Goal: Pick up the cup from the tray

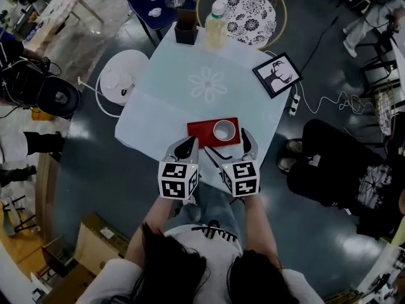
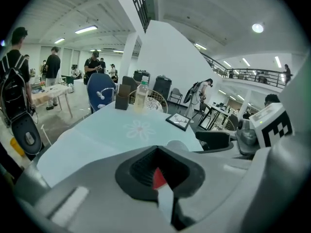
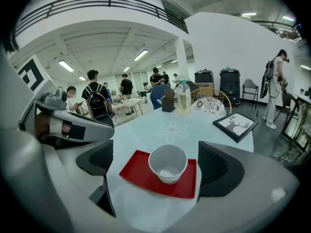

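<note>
Cup (image 3: 168, 163): white, upright, mouth up, long axis vertical. It stands on the red tray (image 3: 139, 172), on the tray's right part in the head view. Inside shows white only; no contents seen.

Tray: flat on the table (image 1: 161, 100), at the near edge, close in front of both grippers.

Right gripper (image 1: 228, 146): jaws wide apart. In its own view the cup stands in the gap between the two pads, clear of both; no contact.

Left gripper (image 1: 185, 147): jaws together, nothing held. A red sliver of tray shows through the notch between the pads. It sits just left of the right gripper, over the tray's near left corner.

Other containers, far edge of table: bottle (image 1: 215, 25), upright, capped, pale yellow liquid inside. Dark box (image 1: 186, 30) beside it, open top; contents cannot be made out.

Framed picture (image 1: 277, 75) lies flat near the right corner.
</note>
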Demonstrator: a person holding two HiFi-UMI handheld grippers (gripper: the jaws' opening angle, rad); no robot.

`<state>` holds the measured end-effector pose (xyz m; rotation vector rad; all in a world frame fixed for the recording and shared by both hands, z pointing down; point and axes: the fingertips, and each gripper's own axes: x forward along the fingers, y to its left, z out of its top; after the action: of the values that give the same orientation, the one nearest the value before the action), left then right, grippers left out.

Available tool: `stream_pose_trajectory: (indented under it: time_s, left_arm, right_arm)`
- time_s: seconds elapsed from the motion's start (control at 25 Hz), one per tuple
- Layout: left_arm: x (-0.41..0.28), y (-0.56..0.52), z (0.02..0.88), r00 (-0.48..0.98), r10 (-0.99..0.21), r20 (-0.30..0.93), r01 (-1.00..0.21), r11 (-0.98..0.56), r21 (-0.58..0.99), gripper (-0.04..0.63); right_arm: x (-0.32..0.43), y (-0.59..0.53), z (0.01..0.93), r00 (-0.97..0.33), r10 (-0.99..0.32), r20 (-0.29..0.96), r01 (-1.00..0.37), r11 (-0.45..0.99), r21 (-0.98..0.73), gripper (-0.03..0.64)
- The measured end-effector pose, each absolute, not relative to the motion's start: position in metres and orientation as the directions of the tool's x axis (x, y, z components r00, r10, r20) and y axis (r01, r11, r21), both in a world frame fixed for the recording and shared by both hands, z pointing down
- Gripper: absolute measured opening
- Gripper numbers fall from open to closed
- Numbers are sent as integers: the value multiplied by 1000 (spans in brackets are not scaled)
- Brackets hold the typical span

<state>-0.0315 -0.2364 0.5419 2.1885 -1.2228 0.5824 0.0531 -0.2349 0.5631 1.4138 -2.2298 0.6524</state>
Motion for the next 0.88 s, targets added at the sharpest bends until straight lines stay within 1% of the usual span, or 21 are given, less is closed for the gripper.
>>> stream_pose_trajectory:
  time_s: [0.08,0.28,0.44,0.48,0.56,0.6,0.8,0.88]
  left_arm:
    - [-30,-243,551,475,-612,633,-873,-419,251,0]
    - [-24,-259,572,467,-600,650,-882,-374,288,0]
    - [-30,-265,586,439,-595,674,-898,-322,300,0]
    - [-30,-267,586,441,-595,672,-897,-321,304,0]
    - [-30,-270,588,440,-592,675,-897,-323,302,0]
    - [-30,-270,591,435,-588,682,-899,-322,296,0]
    - [-33,-267,599,416,-574,705,-908,-303,289,0]
    - [-34,-265,600,417,-573,706,-908,-300,293,0]
  right_arm:
    - [56,-242,574,-384,-710,591,-917,367,-156,549]
    - [63,-255,595,-382,-689,616,-917,366,-160,547]
    - [63,-258,611,-366,-672,644,-920,366,-142,528]
    - [63,-261,613,-359,-672,647,-922,363,-135,517]
    - [66,-266,615,-338,-683,647,-931,344,-124,457]
    - [67,-267,616,-329,-690,645,-936,331,-123,439]
    - [63,-272,619,-332,-690,643,-935,330,-130,419]
    - [62,-272,619,-332,-691,642,-935,332,-126,399]
